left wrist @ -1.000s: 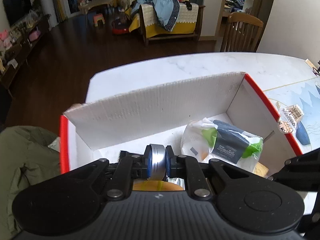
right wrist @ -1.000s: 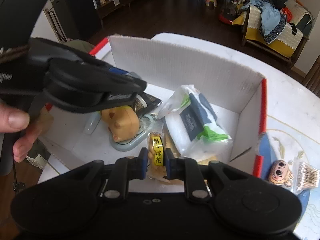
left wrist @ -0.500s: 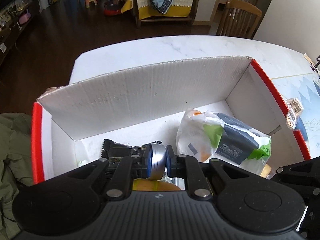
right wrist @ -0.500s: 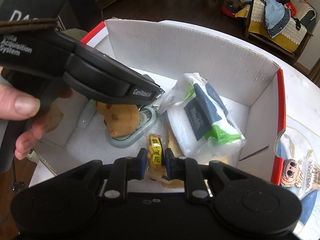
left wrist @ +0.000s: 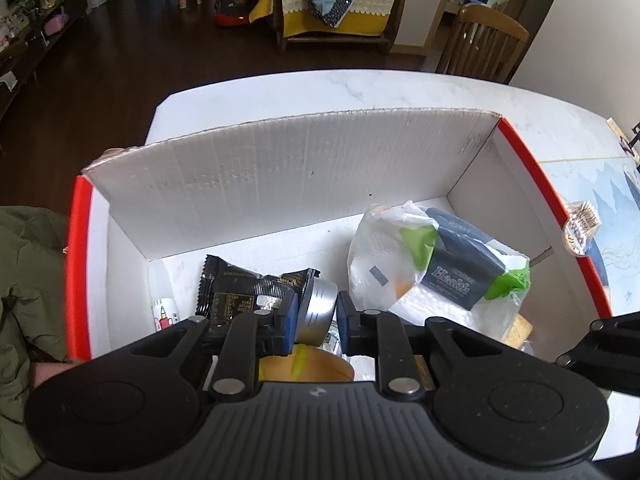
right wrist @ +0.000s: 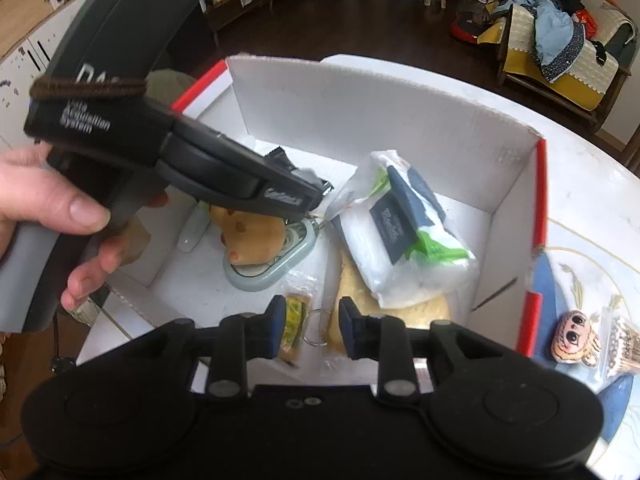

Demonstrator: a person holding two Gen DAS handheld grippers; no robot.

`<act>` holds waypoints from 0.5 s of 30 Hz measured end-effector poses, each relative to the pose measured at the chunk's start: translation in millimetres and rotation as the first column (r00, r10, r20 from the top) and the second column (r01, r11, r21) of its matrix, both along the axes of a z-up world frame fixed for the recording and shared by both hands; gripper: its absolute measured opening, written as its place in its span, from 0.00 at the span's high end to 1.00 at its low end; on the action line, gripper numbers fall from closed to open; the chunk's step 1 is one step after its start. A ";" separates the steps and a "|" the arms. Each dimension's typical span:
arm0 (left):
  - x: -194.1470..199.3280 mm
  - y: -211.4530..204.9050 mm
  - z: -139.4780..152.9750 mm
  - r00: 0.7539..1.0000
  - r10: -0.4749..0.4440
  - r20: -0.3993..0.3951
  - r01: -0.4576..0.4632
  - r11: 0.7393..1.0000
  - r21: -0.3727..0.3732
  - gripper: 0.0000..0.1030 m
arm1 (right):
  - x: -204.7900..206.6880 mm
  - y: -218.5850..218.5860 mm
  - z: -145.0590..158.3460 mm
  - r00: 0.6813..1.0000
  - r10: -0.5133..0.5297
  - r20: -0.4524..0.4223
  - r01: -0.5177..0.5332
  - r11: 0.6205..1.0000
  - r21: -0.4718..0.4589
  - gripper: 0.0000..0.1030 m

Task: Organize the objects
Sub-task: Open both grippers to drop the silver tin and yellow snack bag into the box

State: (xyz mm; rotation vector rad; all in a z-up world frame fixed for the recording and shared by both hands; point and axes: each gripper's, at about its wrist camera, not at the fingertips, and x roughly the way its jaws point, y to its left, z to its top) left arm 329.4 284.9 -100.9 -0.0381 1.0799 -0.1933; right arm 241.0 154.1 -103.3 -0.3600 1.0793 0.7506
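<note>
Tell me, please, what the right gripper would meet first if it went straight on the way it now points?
Probably the snack packet lying on the box floor by the right gripper, whose jaws have just been opening; depth is hard to judge.

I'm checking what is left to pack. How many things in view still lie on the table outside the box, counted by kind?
Cartoon-face charm: 1
Bag of cotton swabs: 1
Total: 2
</note>
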 end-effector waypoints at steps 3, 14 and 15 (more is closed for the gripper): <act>-6.0 1.4 7.4 1.000 0.011 0.025 -0.011 1.000 0.001 0.82 | -2.2 -7.8 10.1 1.000 -0.007 0.016 0.007 1.000 0.024 0.67; -37.5 0.9 42.7 0.993 0.030 0.114 -0.032 0.999 0.017 0.82 | -9.9 -35.2 46.7 0.996 -0.029 0.080 0.021 0.995 0.096 0.41; -40.7 0.5 45.5 0.993 0.032 0.117 -0.034 0.999 0.017 0.82 | -11.4 -38.0 49.6 0.996 -0.029 0.086 0.020 0.995 0.102 0.40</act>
